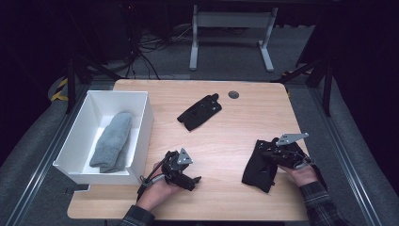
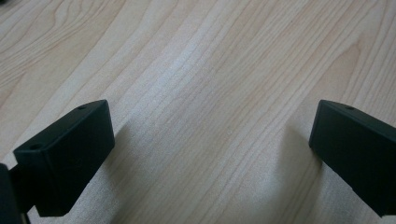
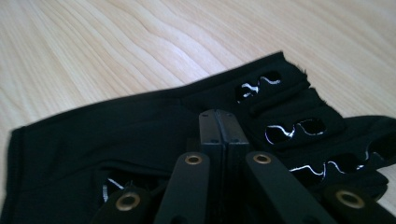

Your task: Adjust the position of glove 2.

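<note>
1. Glove (image 1: 259, 165), black and fingerless, lies at the near right of the wooden table (image 1: 235, 136); a 2nd black glove (image 1: 199, 111) lies far of centre, well apart from it.
2. Right gripper (image 1: 269, 153) rests over the near-right glove. In the right gripper view its jaws are pressed fully together over the fabric (image 3: 140, 135); whether cloth is pinched between the tips cannot be told.
3. Left gripper (image 1: 195, 180) sits at the near left, beside the white bin (image 1: 141, 123). Its jaws stand wide apart over bare wood, holding nothing.
4. White bin at the far left holds a grey sock (image 1: 113, 141).
5. To do this step well, judging from the layout: confirm a real pinch on the cuff before lifting, raise slowly, and carry the glove left over the bin's near wall, releasing beside the sock.
</note>
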A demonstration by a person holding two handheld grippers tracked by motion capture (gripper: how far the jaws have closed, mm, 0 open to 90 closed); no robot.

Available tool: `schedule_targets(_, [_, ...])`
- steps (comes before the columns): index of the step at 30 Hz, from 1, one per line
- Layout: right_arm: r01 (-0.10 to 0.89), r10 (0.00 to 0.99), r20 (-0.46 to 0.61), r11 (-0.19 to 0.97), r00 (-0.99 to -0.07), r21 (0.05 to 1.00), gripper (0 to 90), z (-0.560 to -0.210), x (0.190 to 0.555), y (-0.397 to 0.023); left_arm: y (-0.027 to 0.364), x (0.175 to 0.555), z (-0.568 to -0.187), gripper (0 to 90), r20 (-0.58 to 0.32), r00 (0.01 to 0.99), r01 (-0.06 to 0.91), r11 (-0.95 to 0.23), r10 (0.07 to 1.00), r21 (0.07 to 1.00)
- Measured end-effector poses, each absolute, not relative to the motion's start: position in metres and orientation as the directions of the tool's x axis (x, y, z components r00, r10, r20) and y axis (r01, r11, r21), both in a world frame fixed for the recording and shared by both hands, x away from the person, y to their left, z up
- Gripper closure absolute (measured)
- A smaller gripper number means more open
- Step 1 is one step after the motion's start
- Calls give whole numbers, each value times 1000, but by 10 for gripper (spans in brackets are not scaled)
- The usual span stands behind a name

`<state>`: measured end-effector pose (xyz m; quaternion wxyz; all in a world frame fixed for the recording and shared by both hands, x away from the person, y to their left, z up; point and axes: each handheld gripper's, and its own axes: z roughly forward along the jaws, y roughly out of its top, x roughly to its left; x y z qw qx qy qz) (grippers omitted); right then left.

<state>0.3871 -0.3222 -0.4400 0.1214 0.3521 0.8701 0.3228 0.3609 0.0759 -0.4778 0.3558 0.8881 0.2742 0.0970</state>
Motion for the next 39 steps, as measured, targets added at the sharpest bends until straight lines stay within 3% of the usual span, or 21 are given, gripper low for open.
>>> schedule_targets(28, [346, 434, 31, 669, -900, 658, 900, -450, 368, -239, 75, 361, -478, 1, -22, 828, 420, -594, 560, 686])
schedule_targets(39, [401, 573, 4, 569, -820, 718, 455, -443, 368, -274, 71, 363, -474, 3, -19, 826, 436, -616, 564, 656])
